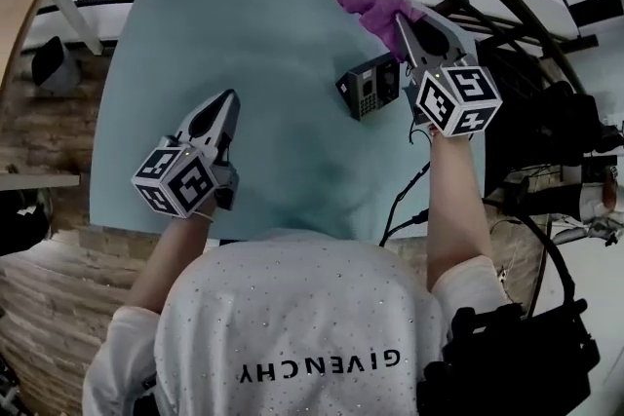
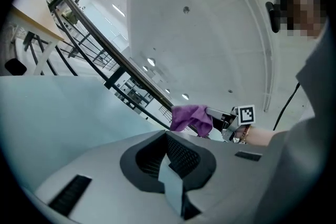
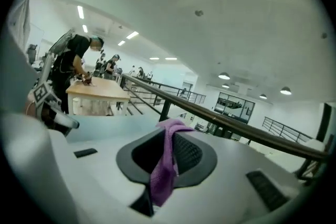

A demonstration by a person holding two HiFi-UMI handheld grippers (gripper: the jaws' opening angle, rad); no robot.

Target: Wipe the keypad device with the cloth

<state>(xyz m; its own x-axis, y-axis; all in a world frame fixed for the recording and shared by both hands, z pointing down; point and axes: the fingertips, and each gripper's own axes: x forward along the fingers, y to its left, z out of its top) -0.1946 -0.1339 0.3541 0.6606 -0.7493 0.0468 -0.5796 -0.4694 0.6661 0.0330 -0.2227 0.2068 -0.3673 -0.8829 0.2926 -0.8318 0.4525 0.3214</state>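
In the head view, the right gripper point(image 1: 401, 18) is holding the purple cloth point(image 1: 367, 3) pinched at its tip, with the loose part spreading out past the jaws over the teal table point(image 1: 244, 34). It is being held on the far side of the keypad device point(image 1: 369, 90), which is lying on the table just beside this gripper and below the cloth. This grip looks meant to leave a free flap for rubbing. The left gripper point(image 1: 230, 98) is hovering well apart, towards the near left of the table, probably staying clear until the device needs steadying.

In the left gripper view, the jaws are showing only a narrow slit with nothing in it, and the table colour is coming through the gap. Beyond them, the cloth point(image 2: 190, 117) is hanging from the other gripper. No keypad device can be made out here.

In the right gripper view, the jaws are clamping a fold of the cloth point(image 3: 164, 176), which is running up between the pads and bunching over the top. The camera is pointing across the room, so the device is not appearing. By my reading, wiping is not yet under way.
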